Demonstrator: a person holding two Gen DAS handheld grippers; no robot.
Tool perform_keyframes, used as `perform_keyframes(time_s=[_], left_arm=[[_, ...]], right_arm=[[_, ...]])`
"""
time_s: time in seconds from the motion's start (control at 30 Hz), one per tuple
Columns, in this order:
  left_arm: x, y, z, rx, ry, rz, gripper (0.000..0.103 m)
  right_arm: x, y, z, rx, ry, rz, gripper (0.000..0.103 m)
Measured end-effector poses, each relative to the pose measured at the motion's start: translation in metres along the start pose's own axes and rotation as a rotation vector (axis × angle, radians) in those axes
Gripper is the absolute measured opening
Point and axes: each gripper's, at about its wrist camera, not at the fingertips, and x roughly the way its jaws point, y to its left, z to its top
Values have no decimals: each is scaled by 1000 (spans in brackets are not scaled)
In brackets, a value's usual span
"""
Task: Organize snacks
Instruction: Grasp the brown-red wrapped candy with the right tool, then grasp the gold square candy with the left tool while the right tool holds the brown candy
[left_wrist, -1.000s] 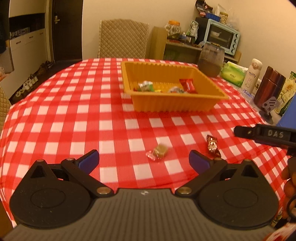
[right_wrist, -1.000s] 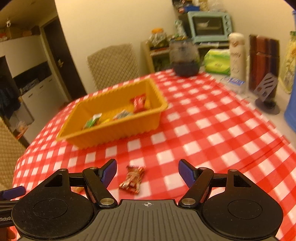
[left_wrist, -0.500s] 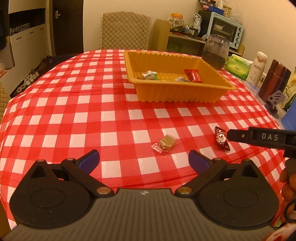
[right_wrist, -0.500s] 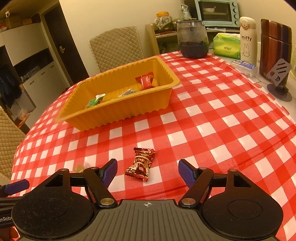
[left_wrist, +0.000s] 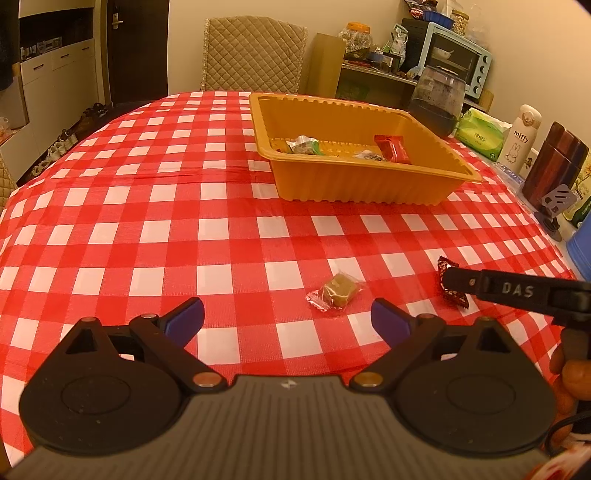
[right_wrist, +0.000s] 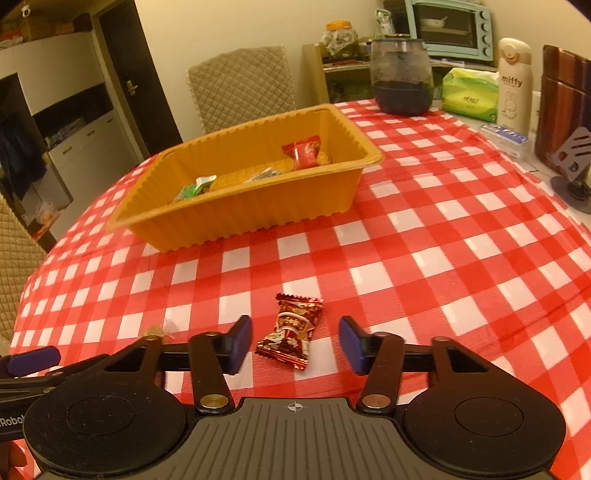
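Observation:
A tan candy in a clear wrapper (left_wrist: 336, 293) lies on the checked cloth just ahead of my left gripper (left_wrist: 286, 319). Its jaws stand wide and are closing slightly, with nothing between them. A dark red wrapped candy (right_wrist: 291, 330) lies flat between the blue pads of my right gripper (right_wrist: 295, 341). Those jaws are closing, with a gap left on each side of the candy. In the left wrist view the same red candy (left_wrist: 452, 284) is half hidden behind a right gripper finger (left_wrist: 517, 291). The yellow tray (left_wrist: 369, 188) beyond holds several wrapped snacks.
A dark glass jar (right_wrist: 400, 79), a green tissue pack (right_wrist: 469, 94), a white bottle (right_wrist: 513, 81), a brown canister (right_wrist: 565, 103) and a phone stand (right_wrist: 576, 162) line the table's right side. A quilted chair (left_wrist: 255, 55) stands behind the table.
Both grippers have come down and nearer to the candies. The right jaws have narrowed around the dark red candy. The left jaws have hardly narrowed.

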Motion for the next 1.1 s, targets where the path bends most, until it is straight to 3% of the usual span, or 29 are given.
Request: perform_keyframes(time_s=[0.5,0.7,0.9,1.1], left_arm=[[6,0,0,-11,8,-11,96],[7,-2,0,5,8,-11,96],[12,-10,2,72,-11,-24,91],[22,-16,5,142,-26,-33,80]], right_arm=[[19,23,-7,-142,16,-77,33],[18,20,-8,-139,19,-79,28],[13,19,-6,-115,11,-67,23],[7,16,-3,-94,-4,-63,21]])
